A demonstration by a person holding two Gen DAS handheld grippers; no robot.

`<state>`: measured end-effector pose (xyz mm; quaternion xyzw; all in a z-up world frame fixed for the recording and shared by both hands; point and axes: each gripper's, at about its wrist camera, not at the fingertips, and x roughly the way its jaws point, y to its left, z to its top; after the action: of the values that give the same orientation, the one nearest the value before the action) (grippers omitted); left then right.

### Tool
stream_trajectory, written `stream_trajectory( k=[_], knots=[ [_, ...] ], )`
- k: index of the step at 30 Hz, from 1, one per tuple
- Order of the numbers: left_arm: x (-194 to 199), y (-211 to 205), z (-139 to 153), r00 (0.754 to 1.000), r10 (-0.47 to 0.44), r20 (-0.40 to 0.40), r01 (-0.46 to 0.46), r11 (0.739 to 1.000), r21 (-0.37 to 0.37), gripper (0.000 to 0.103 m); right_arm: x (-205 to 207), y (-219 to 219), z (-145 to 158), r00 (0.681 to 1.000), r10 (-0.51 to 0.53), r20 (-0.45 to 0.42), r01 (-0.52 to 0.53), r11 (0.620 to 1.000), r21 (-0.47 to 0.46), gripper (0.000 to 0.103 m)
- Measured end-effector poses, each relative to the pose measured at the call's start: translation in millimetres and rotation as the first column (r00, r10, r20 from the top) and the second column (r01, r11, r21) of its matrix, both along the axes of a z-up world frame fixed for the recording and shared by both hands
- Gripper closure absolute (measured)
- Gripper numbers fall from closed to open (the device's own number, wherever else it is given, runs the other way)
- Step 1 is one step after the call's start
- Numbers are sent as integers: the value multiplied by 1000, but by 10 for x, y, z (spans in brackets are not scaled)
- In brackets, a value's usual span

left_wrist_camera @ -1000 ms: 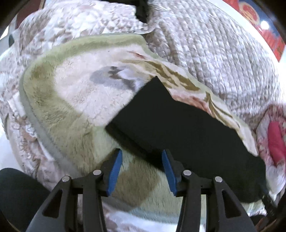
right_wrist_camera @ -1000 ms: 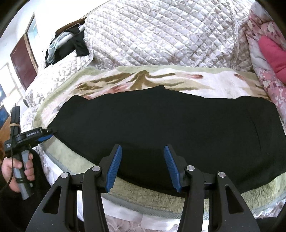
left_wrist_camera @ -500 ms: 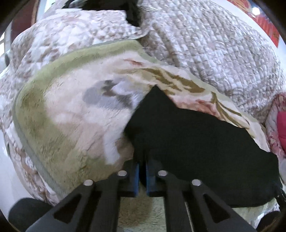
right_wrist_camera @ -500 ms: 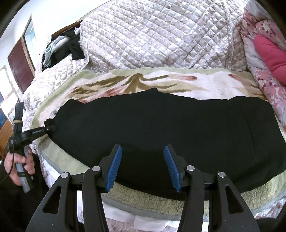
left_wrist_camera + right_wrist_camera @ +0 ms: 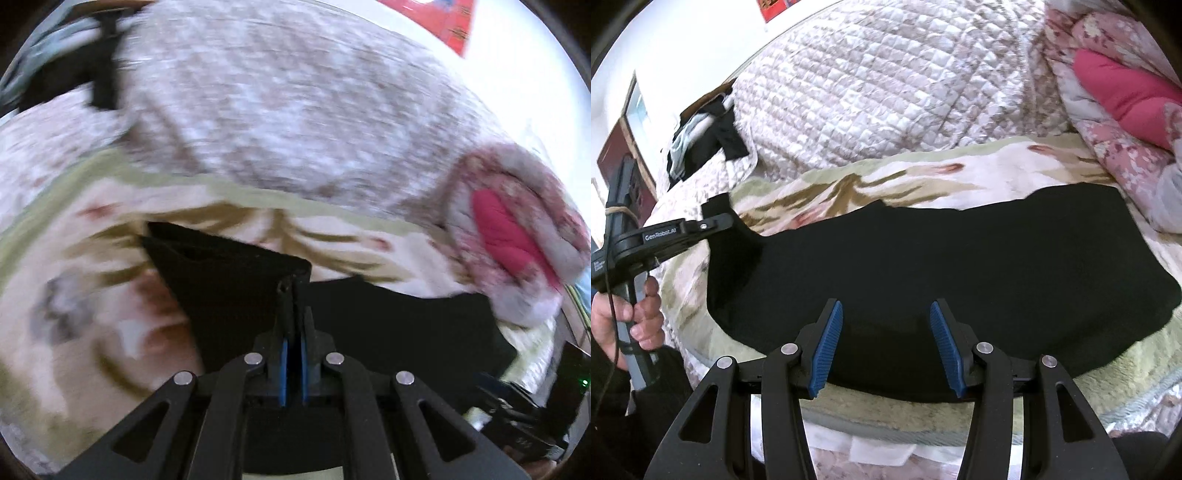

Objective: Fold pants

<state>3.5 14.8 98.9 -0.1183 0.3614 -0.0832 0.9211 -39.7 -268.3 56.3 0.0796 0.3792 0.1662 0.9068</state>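
Quilted bedspread (image 5: 886, 92), pale with a diamond stitch, covers the bed and forms the largest surface in both views. Over its near portion lies a plush blanket (image 5: 960, 173), cream with a green border and a brown leaf pattern. No containers appear in either view.

The black pants (image 5: 960, 266) lie spread lengthwise across the blanket, resting flat from the far right end, near a pink floral quilt (image 5: 1115, 140), to the middle. The left end is lifted clear of the blanket and hangs from the left gripper (image 5: 718, 223). In the left wrist view the pants (image 5: 229, 280) rise as a raised dark flap directly ahead of the fingers; that view is motion-blurred.

A heap of dark and light clothes (image 5: 701, 144) sits at the far left corner of the bed.

Left gripper (image 5: 293, 295): fingers pressed together, with a fold of the pants' fabric pinched between the tips. In the right wrist view it is held roughly level, tips pointing right, and the person's hand (image 5: 631, 314) grips its handle below.

Right gripper (image 5: 886, 343): blue pads set wide apart, holding nothing. It hovers over the near edge of the pants at mid-length, pointing across the bed.
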Motion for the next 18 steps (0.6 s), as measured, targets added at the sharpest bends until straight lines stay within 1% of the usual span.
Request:
stream_trajectory(
  k=[3,6,8,10,12,15,18],
  knots=[
    [58,-398,-63,993,-119,-12,118,993,-8,97,-10,-111,-5,1000,-27,-6,27,1000,14,53],
    [34,-756,-240,972,-229,-54,227,973,-39,97,-6,-179,-45,999,-45,-25,45,999,22,53],
    [2,-939,-403,954,-286,-93,284,958,-38,97,8,-200,-69,998,-50,-37,51,998,28,53],
    [7,-1033,-604,935,-318,-156,312,948,-59,97,17,-203,-69,998,-49,-40,51,998,37,53],
    [-4,-1054,-679,930,-319,-182,312,948,-67,96,21,-201,-57,998,-46,-39,48,998,40,53],
    [-44,-1013,-580,926,-342,-160,327,938,-115,96,48,-195,-67,998,-45,-50,47,998,48,53],
    [-129,-915,-445,923,-365,-119,345,925,-159,91,105,-185,-95,995,-38,-87,45,996,76,53]
  ],
)
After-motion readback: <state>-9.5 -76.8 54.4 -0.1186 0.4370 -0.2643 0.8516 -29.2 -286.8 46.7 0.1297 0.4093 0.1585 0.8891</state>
